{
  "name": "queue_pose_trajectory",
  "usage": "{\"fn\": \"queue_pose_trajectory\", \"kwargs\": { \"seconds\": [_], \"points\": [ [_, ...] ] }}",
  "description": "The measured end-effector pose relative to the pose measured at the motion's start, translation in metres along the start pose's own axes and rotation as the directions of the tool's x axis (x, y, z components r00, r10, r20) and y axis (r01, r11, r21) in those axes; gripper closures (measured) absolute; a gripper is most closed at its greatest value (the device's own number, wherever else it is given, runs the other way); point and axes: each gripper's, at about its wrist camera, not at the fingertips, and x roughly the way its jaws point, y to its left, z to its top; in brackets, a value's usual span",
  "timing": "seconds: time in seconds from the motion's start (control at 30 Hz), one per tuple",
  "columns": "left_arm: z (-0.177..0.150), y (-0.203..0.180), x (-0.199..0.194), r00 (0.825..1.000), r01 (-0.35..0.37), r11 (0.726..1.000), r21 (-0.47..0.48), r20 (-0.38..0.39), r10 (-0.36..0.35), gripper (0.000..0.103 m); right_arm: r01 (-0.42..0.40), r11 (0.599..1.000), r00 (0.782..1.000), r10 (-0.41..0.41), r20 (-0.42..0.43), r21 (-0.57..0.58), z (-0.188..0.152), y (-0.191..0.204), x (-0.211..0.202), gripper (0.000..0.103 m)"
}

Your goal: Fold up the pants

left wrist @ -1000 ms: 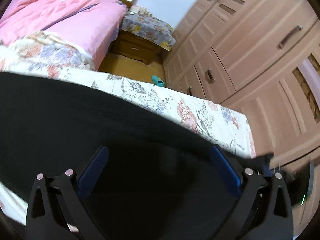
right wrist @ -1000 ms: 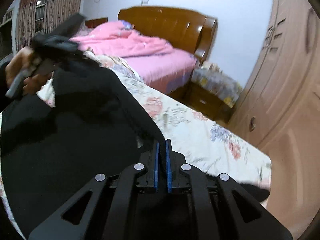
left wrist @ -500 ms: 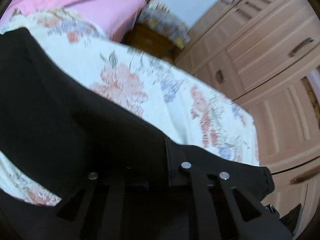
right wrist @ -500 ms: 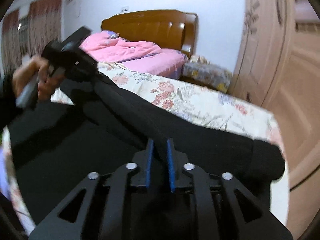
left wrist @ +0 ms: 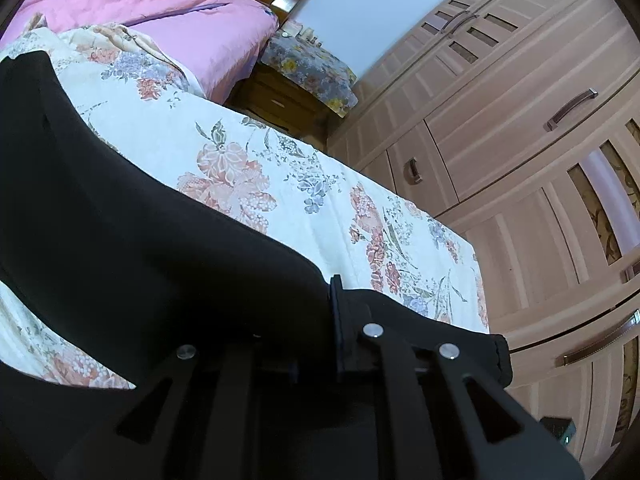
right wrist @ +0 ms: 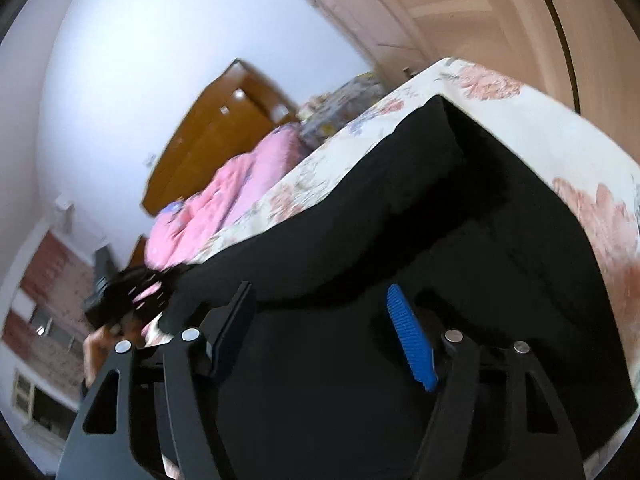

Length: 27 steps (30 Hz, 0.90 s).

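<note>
Black pants (left wrist: 132,216) mid-fold on bed (left wrist: 304,188): left tool (left wrist: 334,312) clamped on fabric, right tool (right wrist: 320,332) opening, fabric btwn but unpinched; next needs regrip.

Black gripper (right wrist: 320,332) frame, silver screws, blue ribbed fingers (right wrist: 412,344).

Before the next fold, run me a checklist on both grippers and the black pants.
1. Left gripper shut on the black fabric pants: ok.
2. Right gripper let go: ok, jaws opening, pads clear of the cloth.
3. Pants on the floral bedsheet, not sliding off: ok.
4. Folded layers lined up: cannot tell, too dark.
5. Pink quilt clear of the pants: ok.
</note>
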Motion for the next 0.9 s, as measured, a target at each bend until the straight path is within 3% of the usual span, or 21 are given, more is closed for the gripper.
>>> {"fn": "queue_pose_trajectory", "kwargs": {
  "seconds": [0.07,0.17,0.23,0.33,0.43,0.53,0.6,0.73,0.8,0.9],
  "points": [
    [0.0,0.002,0.002,1.0,0.004,1.0,-0.005,-0.005,-0.004,0.091,0.019,0.999,1.0,-0.018,-0.012,0.039,0.003,-0.002,0.015,0.044],
    [0.001,0.004,0.003,1.0,0.009,1.0,-0.007,-0.009,-0.009,0.091,0.025,0.996,0.999,-0.023,-0.029,0.084,0.009,-0.005,0.031,0.084],
    [-0.003,0.001,-0.007,1.0,0.011,1.0,0.012,0.017,-0.011,0.091,-0.005,0.995,1.0,0.004,0.01,0.098,0.013,-0.002,0.026,0.094],
    [-0.021,-0.026,-0.045,0.993,-0.037,0.99,0.136,0.118,0.02,0.091,-0.043,0.999,0.997,0.041,0.06,0.024,0.023,0.012,-0.002,0.095],
    [-0.06,-0.059,-0.098,0.969,-0.089,0.957,0.277,0.245,0.02,0.091,-0.089,0.995,0.993,0.092,0.073,-0.055,0.033,0.024,-0.034,0.095],
    [-0.107,-0.07,-0.131,0.959,-0.105,0.934,0.342,0.282,0.004,0.091,-0.114,0.986,0.992,0.12,0.042,-0.119,0.027,0.021,-0.061,0.095],
    [-0.14,-0.066,-0.136,0.965,-0.115,0.926,0.361,0.263,0.017,0.091,-0.109,0.984,0.994,0.112,0.013,-0.138,0.012,0.013,-0.071,0.095],
    [-0.207,-0.036,-0.113,0.988,-0.11,0.933,0.343,0.143,0.064,0.091,-0.067,0.993,0.996,0.061,-0.066,-0.098,-0.03,-0.021,-0.08,0.095],
    [-0.227,-0.025,-0.099,0.991,-0.112,0.934,0.34,0.104,0.081,0.091,-0.033,0.998,0.994,0.027,-0.107,-0.059,-0.049,-0.038,-0.073,0.095],
    [-0.231,-0.017,-0.085,0.993,-0.103,0.935,0.339,0.092,0.076,0.089,-0.011,1.0,0.992,0.009,-0.123,-0.019,-0.064,-0.055,-0.066,0.095]
  ]
}}
